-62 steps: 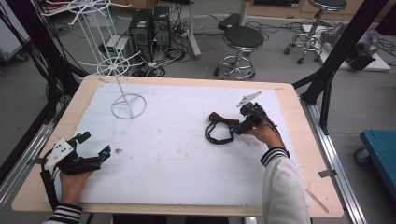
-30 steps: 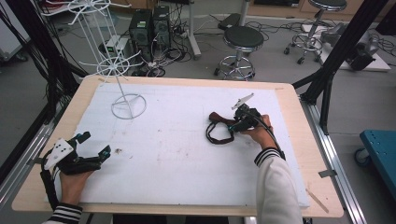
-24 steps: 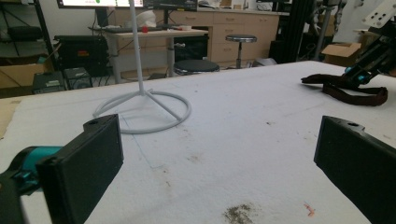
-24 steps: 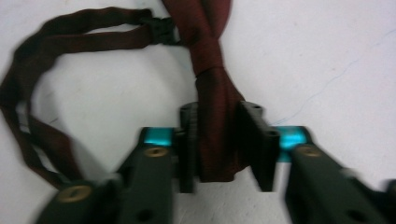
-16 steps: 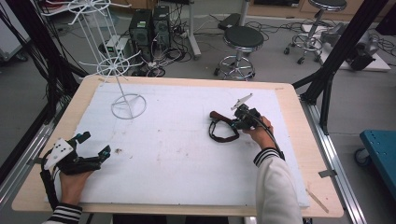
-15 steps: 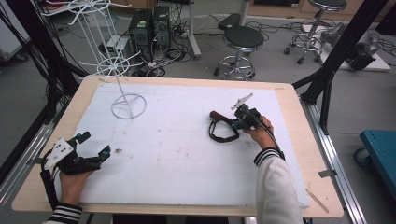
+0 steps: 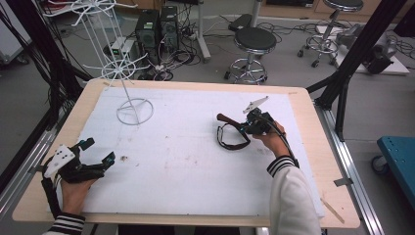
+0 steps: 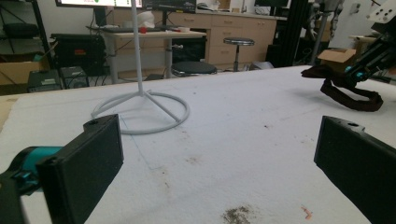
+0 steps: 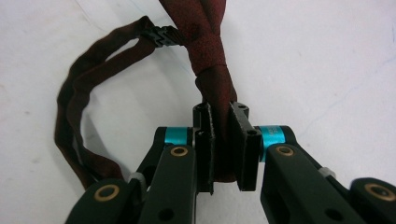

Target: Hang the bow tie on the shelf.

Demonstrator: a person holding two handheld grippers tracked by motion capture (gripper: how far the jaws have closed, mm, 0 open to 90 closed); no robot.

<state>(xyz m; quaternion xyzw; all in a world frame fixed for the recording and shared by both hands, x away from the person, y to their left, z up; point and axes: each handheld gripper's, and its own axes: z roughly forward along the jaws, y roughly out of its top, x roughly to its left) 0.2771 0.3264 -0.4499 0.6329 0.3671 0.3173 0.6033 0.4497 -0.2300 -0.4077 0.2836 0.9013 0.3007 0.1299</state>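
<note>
A dark red fabric band (image 7: 229,142) with a black clasp lies in a loop on the white table cover (image 7: 186,161), right of centre. My right gripper (image 7: 246,128) is shut on the thick folded end of the band (image 9: 206,49); in the right gripper view the fabric is pinched between the two pads (image 9: 223,140). My left gripper (image 7: 98,151) rests near the table's front left corner, open, with nothing between its jaws (image 8: 219,161). Far off in the left gripper view lies the band (image 8: 349,97), with the right gripper (image 8: 369,65) above it.
A white wire stand (image 7: 134,109) with a ring base rises at the back left of the table; its base (image 8: 140,109) lies ahead of the left gripper. Stools, computers and cables stand on the floor beyond the table's far edge.
The right hand has edged a little to the left onto the band's end, and the band's loop has shifted slightly. The left hand has stayed put.
</note>
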